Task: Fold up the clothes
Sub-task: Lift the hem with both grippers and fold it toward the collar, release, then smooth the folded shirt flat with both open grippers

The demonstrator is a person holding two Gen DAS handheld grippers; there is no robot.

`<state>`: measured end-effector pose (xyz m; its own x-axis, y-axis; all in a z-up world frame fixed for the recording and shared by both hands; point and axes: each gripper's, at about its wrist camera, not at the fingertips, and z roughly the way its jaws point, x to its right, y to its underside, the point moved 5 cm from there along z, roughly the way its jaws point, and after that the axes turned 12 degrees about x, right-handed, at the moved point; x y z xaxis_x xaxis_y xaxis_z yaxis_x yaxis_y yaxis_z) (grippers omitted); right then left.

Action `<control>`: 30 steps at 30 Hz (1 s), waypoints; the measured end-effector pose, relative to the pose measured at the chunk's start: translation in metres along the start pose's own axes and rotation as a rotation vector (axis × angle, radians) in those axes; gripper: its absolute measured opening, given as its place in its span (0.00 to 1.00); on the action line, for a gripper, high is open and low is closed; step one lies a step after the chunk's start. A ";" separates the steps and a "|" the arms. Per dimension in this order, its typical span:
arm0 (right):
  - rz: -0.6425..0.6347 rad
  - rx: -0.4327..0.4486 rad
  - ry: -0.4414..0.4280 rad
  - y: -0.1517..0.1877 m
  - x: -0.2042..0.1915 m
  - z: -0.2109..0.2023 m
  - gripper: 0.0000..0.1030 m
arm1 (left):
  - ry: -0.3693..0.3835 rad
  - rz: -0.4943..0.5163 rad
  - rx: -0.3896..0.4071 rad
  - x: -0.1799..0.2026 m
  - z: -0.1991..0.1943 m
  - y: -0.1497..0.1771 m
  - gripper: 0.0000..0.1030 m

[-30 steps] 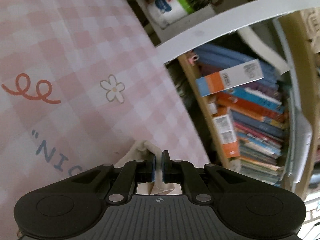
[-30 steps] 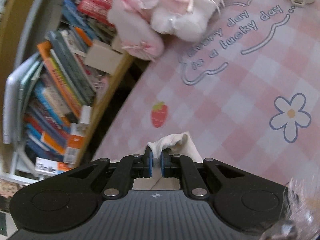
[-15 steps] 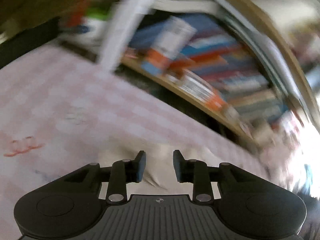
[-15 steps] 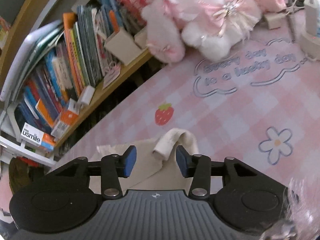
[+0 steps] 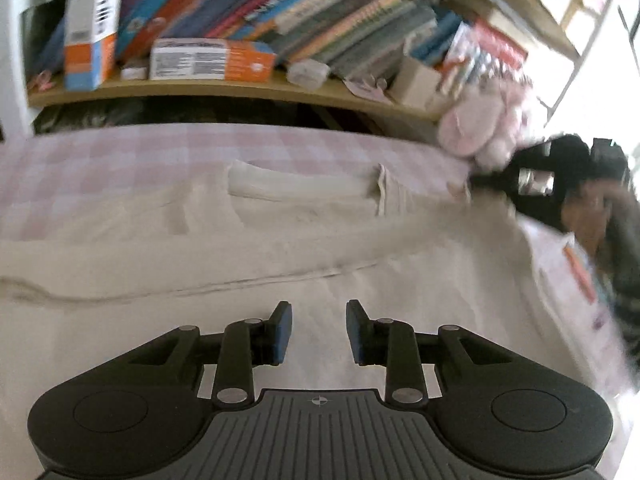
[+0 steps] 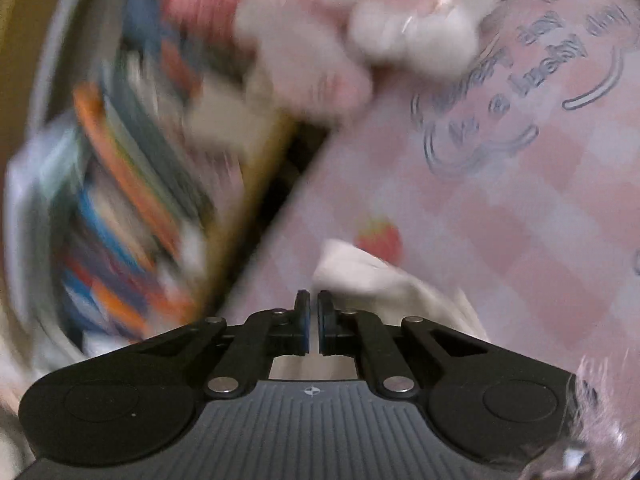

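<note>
A cream garment (image 5: 280, 248) lies spread over the pink checked cover (image 5: 120, 148), with a folded band along its far edge. My left gripper (image 5: 319, 330) hovers open just above the garment's middle, nothing between its fingers. In the left wrist view the right gripper (image 5: 476, 181) sits at the garment's far right corner, with a person's hand (image 5: 588, 216) behind it. In the blurred right wrist view the right gripper (image 6: 314, 322) has its jaws together at a raised corner of the garment (image 6: 360, 276), beside a strawberry print (image 6: 380, 240).
A wooden shelf packed with books and boxes (image 5: 240, 8) runs along the far edge of the covered surface. A pink and white plush toy (image 5: 480, 128) (image 6: 360, 20) sits at the far right corner. A dark gap lies between shelf and cover.
Both grippers let go of the garment half a second ago. The left has swung round and stays open over the cloth; the right has shut again at the garment's corner.
</note>
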<state>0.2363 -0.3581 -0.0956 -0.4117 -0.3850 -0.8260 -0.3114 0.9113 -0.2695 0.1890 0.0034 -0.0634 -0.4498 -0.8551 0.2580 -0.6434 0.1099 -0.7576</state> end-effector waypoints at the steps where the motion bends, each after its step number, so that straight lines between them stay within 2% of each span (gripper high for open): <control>1: 0.039 0.060 -0.015 -0.007 0.001 -0.003 0.06 | -0.008 0.017 -0.009 0.002 0.004 0.001 0.28; 3: -0.113 0.072 0.005 -0.008 -0.011 -0.006 0.11 | -0.018 0.046 -0.017 0.006 0.011 0.000 0.28; 4: -0.191 0.076 0.015 -0.008 -0.017 -0.008 0.21 | -0.022 0.060 -0.020 0.008 0.014 0.000 0.28; 6: -0.484 0.044 0.015 0.012 -0.038 -0.015 0.32 | -0.031 0.089 -0.028 0.011 0.021 -0.001 0.28; 9: -0.898 -0.047 -0.019 0.072 -0.054 -0.032 0.33 | -0.053 0.114 -0.029 0.012 0.025 -0.004 0.29; 12: -1.192 -0.111 -0.008 0.129 -0.046 -0.038 0.35 | -0.079 0.154 -0.042 0.017 0.026 -0.005 0.29; 13: -1.240 -0.124 -0.006 0.142 -0.042 -0.037 0.34 | -0.084 0.171 -0.041 0.018 0.026 -0.004 0.29; 17: -1.267 -0.153 -0.014 0.164 -0.042 -0.023 0.34 | -0.093 0.193 -0.036 0.019 0.024 -0.003 0.29; 21: -1.219 -0.161 -0.007 0.157 -0.058 0.010 0.34 | -0.046 0.182 -0.024 0.029 0.020 0.000 0.30; 23: -1.092 -0.097 0.004 0.135 -0.071 0.033 0.34 | -0.039 0.179 -0.027 0.029 0.021 0.001 0.30; 26: -0.846 0.050 0.067 0.081 -0.081 0.042 0.34 | -0.058 0.167 -0.031 0.024 0.025 0.000 0.30; 28: -0.832 0.068 0.051 0.069 -0.085 0.031 0.35 | -0.072 0.150 -0.029 0.019 0.028 -0.002 0.30; 30: -0.917 0.063 0.025 0.075 -0.084 0.013 0.37 | -0.064 0.099 -0.018 0.008 0.031 -0.009 0.30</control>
<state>0.2584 -0.2553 -0.0527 -0.0449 -0.9633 -0.2648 -0.4779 0.2535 -0.8411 0.2098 -0.0200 -0.0733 -0.4713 -0.8703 0.1430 -0.6092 0.2040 -0.7663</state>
